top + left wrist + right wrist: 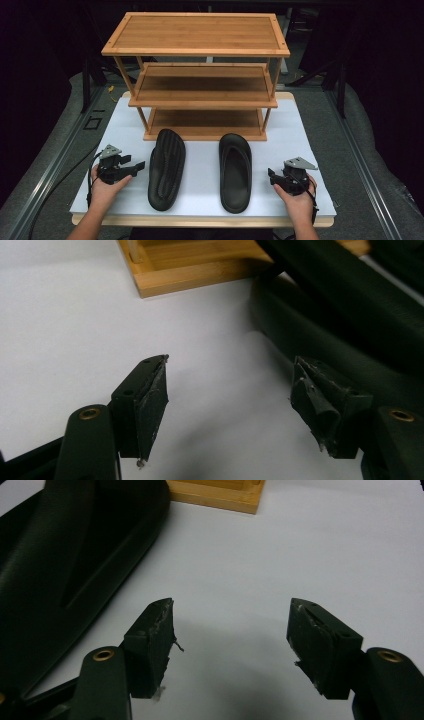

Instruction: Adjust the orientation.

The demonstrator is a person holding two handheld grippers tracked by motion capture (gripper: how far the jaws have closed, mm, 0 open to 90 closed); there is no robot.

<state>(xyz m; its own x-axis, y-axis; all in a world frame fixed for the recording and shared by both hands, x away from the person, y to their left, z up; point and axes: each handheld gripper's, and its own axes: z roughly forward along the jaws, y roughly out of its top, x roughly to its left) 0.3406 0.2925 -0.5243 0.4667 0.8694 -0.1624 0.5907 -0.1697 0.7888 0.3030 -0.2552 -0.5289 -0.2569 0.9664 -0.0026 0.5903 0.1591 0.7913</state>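
**Two black slippers in front of the rack, both claws spread**

The two black slippers lie side by side on the white tabletop (120, 131), just in front of the wooden rack (200, 75), long axes running from the person's edge toward the rack. The left slipper (166, 168) lies sole up, its ribbed underside showing, and tilts slightly so its far end leans right. The right slipper (235, 171) lies strap side up, far end close to the rack's bottom shelf.

Left of the left slipper, the left claw (137, 165) rests in the person's left hand (104, 187), jaws spread wide with nothing between them; its own view has the slipper's edge just beside one jaw. Right of the right slipper, the right claw (271, 176) sits in the right hand (299, 200), jaws likewise spread and empty above bare white surface.
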